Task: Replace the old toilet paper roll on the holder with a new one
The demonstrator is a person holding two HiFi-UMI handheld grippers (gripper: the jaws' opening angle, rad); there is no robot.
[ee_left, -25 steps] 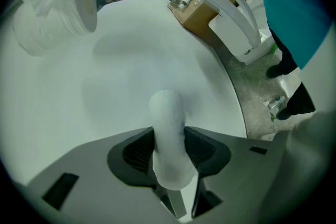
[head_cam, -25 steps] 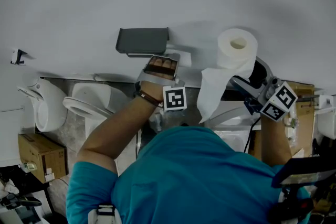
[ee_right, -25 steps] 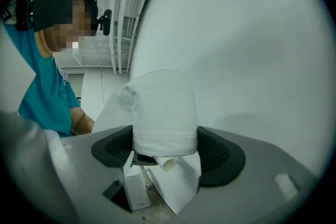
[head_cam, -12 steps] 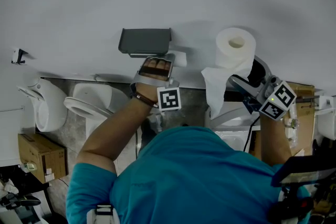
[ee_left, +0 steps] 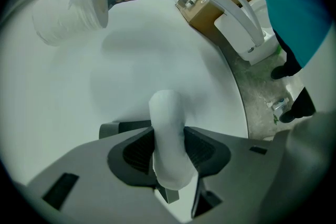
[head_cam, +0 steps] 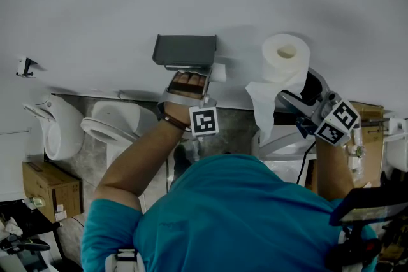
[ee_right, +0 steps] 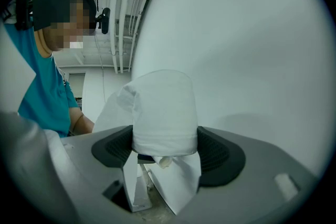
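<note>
Left gripper [ee_left: 168, 150] clamped on old roll [ee_left: 167, 123] — slim white tube, just under grey holder [head_cam: 185, 50] on wall. Right gripper [ee_right: 165, 153] squeezing new toilet paper roll [head_cam: 287, 57] — loose tail hanging, up by wall, right of holder.

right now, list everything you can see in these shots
new toilet paper roll: one, white, loose tail hanging, right of the holder
old roll: one, white, thin, below the holder's right end
holder: one, dark grey, on the white wall
toilets: two, white, lower left
cardboard boxes: two, brown, lower left and far right
wall hook: one, dark, far left
person: teal shirt, bottom centre
left hand-held gripper: grey, shut on the old roll
right hand-held gripper: grey, shut on the new toilet paper roll
</note>
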